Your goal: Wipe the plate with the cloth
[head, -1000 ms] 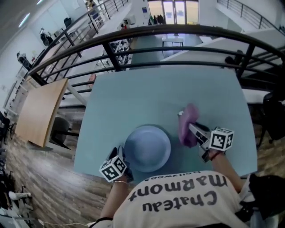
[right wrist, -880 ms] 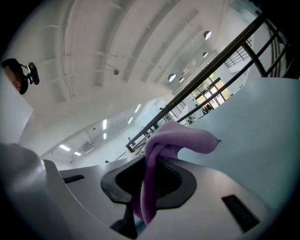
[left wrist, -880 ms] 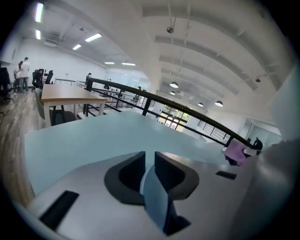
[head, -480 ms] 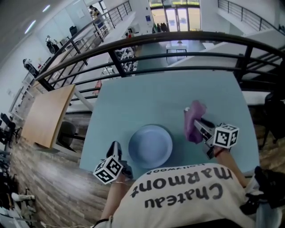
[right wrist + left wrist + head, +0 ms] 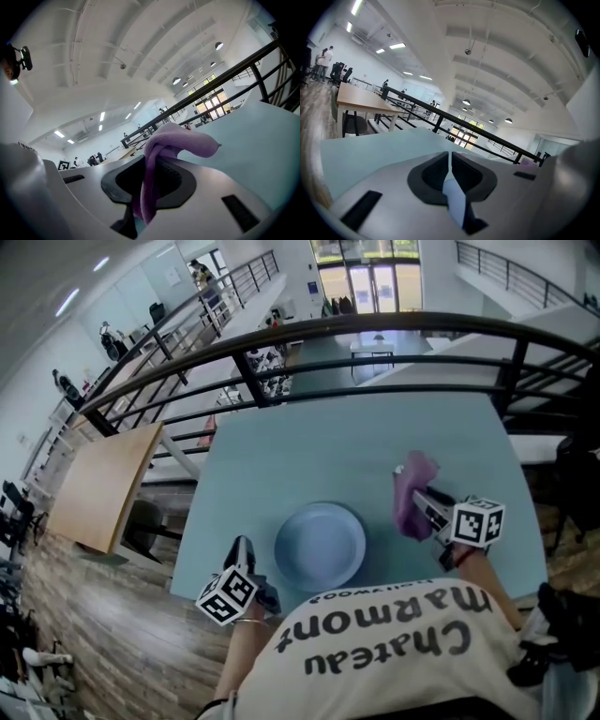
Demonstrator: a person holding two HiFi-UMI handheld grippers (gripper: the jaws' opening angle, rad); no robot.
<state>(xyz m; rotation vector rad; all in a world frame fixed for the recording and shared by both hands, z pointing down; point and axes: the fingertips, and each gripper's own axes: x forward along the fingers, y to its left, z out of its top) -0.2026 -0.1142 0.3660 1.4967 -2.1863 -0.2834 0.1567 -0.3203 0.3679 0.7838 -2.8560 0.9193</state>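
Purple cloth (image 5: 411,493) is held in my right tongs (image 5: 427,507). In the right gripper view the two pads are pressed on its middle, at (image 5: 152,176). One part of the cloth (image 5: 168,154) bulges over the tips, and a longer fold hangs down between the pads toward the base. The cloth is raised above the pale blue-green desk (image 5: 309,446) and sticks out ahead of the tips, toward the far side of the desk.

The plate (image 5: 320,547) is round and pale blue. It lies flat on the desk between my two tongs, to the left of the right tongs and apart from the cloth. It is just to the right of my left tongs (image 5: 246,554), and I cannot tell whether its rim touches them.

My left tongs have just been closing. In the left gripper view the pads (image 5: 450,161) stand together with only a thin line between them, and I see no thing held at the tips. Lower in the gap a pale blue patch shows, and I cannot tell what it is. These tongs are at the near left edge of the desk (image 5: 370,154) and point along it.

Beyond both tongs, past the far edge of the desk, a dark railing (image 5: 375,324) runs across.
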